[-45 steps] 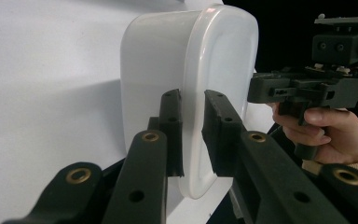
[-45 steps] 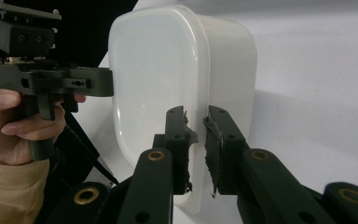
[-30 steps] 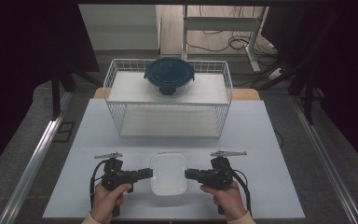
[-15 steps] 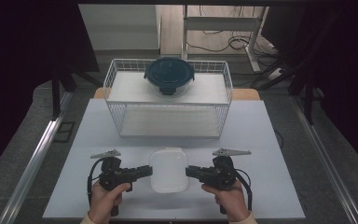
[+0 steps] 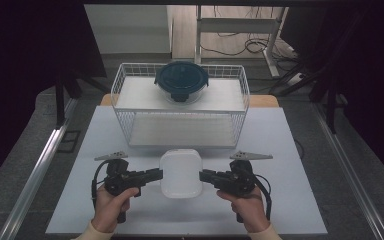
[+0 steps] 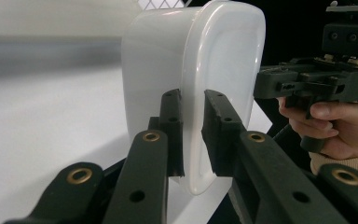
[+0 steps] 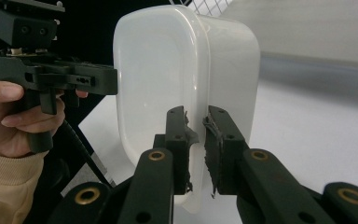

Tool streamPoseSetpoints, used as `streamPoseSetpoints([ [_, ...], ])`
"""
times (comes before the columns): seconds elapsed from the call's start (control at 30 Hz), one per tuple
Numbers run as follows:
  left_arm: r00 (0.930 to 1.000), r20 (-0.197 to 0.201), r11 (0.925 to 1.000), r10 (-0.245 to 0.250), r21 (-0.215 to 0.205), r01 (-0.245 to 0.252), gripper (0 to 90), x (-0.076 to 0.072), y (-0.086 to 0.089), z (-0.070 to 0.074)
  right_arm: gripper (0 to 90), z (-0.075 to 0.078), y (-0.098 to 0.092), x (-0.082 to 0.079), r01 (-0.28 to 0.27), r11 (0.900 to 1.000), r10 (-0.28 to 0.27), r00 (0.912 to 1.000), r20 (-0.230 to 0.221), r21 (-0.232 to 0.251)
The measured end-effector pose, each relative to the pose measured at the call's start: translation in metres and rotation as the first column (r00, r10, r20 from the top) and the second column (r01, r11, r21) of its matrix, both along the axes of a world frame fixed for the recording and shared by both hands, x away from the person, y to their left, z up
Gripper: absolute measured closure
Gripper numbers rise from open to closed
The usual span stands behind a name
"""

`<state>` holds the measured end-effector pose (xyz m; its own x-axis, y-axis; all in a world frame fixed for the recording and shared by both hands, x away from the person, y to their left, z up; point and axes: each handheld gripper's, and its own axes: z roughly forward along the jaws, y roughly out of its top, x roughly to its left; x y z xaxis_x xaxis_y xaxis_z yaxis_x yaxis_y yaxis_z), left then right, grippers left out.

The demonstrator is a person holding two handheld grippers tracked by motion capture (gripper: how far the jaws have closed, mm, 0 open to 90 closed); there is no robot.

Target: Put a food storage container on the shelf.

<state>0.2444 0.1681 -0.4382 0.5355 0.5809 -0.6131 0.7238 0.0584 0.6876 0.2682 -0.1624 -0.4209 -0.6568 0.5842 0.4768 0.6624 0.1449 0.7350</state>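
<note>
My left gripper (image 5: 156, 174) and right gripper (image 5: 204, 175) clench the white container's (image 5: 181, 172) rim; it has moved toward the wire basket (image 5: 180, 107), so I judge it's bound there.

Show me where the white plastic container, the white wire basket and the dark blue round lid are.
white rectangular plastic container (image 5: 181, 172): high view, middle of its top.
white wire basket (image 5: 124, 125): high view, left front wall.
dark blue round lid (image 5: 181, 78): high view, lid centre.

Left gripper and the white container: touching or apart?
Touching. In the left gripper view, the left gripper has both fingers closed on the rim of the white container, no gap showing on either side.
</note>
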Motion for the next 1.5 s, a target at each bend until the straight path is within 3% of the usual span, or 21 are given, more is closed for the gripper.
streamPoseSetpoints([
  [0.47,0.9991,0.043,1.0,-0.001,-0.004,0.001,79.0,0.015,0.009,0.039,79.1,0.038,0.008,0.015,-0.009,1.0,0.008,0.9989,0.047,0.009],
  [0.93,0.9987,0.05,0.9994,0.002,-0.035,0.0,78.9,0.037,0.014,0.064,79.1,0.066,0.01,0.036,-0.006,1.0,0.004,0.998,0.063,0.023],
  [1.5,0.9928,0.119,0.9998,0.009,-0.021,-0.007,78.9,0.047,0.022,0.114,79.3,0.115,0.019,0.047,-0.014,0.999,0.009,0.9929,0.119,0.037],
])
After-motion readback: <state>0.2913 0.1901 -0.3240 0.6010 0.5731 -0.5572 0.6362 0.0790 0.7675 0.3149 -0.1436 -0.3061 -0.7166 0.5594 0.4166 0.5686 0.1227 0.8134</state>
